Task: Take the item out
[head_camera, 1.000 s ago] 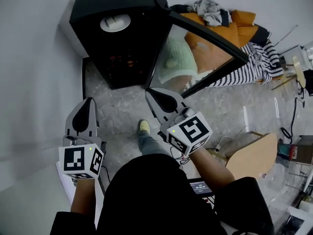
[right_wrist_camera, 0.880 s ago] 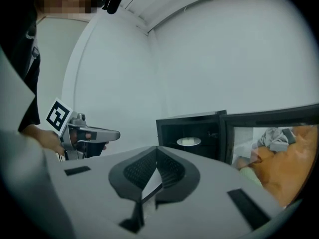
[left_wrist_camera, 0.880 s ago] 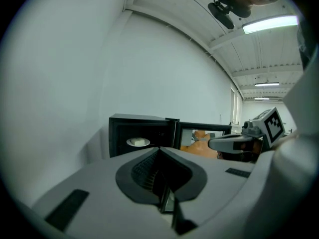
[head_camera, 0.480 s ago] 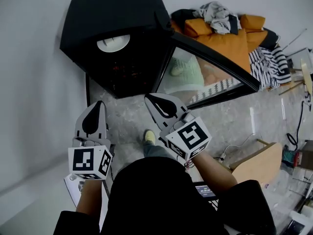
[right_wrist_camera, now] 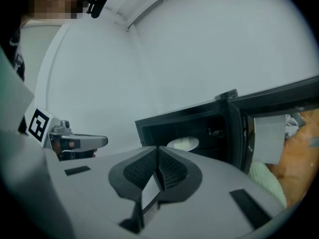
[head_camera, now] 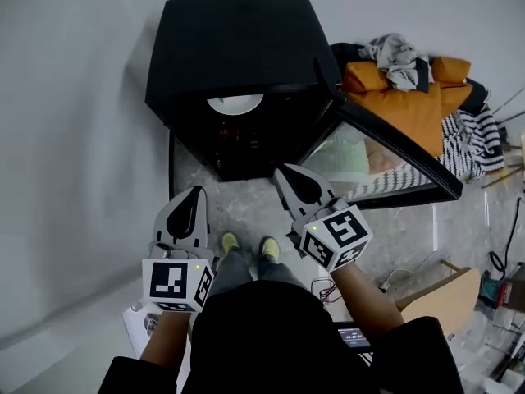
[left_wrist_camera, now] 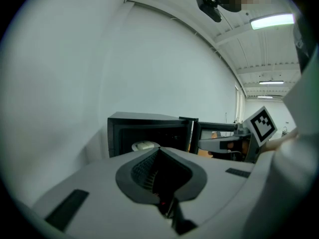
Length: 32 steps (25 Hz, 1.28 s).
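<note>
A black cabinet stands on the floor against the wall, its glass door swung open to the right. Inside, on a dark shelf, lies a white round plate-like item, also seen in the left gripper view and the right gripper view. My left gripper is shut and empty, short of the opening and low left of it. My right gripper is shut and empty too, just before the cabinet's lower right corner. Both point toward the open front.
A pile of clothes and orange cushions lies right of the cabinet, with a striped cloth beyond the door. A wooden board and cables lie on the floor at right. A pale wall runs along the left.
The cabinet has shifted from upper left toward the middle of the head view, and both feet now show below it. Both grippers have come in front of the opening, still shut.
</note>
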Each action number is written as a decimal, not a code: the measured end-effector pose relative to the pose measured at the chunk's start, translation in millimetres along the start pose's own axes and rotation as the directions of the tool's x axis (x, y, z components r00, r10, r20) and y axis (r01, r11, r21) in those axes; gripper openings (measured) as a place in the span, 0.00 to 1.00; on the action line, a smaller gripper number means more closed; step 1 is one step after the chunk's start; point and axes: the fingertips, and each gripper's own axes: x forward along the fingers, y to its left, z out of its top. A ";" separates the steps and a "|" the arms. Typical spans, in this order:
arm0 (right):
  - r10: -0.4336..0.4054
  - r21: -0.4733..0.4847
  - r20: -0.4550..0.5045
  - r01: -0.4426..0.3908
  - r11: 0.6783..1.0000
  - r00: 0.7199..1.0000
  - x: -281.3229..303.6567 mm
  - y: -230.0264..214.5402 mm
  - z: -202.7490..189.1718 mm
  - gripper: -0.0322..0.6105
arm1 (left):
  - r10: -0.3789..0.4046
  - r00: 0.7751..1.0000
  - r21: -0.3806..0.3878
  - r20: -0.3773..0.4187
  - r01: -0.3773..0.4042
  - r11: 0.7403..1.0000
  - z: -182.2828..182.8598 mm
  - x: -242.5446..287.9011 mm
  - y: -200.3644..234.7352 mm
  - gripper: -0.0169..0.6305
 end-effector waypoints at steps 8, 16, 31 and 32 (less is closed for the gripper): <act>-0.089 0.060 -0.041 0.092 0.994 0.995 39.2 -5.7 -14.7 0.13 | -0.006 1.000 -0.015 0.010 0.007 1.000 2.6 -4.1 46.3 0.04; -0.113 0.289 -0.034 0.118 0.950 0.993 82.3 -30.3 -27.4 0.22 | 0.024 0.999 -0.030 -0.020 -0.025 0.999 -10.7 -0.3 77.4 0.04; -0.199 0.588 -0.038 0.183 0.788 0.979 165.2 -86.3 -60.6 0.26 | 0.119 0.986 -0.001 -0.121 -0.119 0.993 -28.2 -15.1 113.7 0.04; -0.200 0.614 -0.034 0.178 0.769 0.979 169.7 -88.7 -61.7 0.26 | 0.125 0.984 -0.001 -0.125 -0.126 0.992 -29.4 -15.3 116.1 0.04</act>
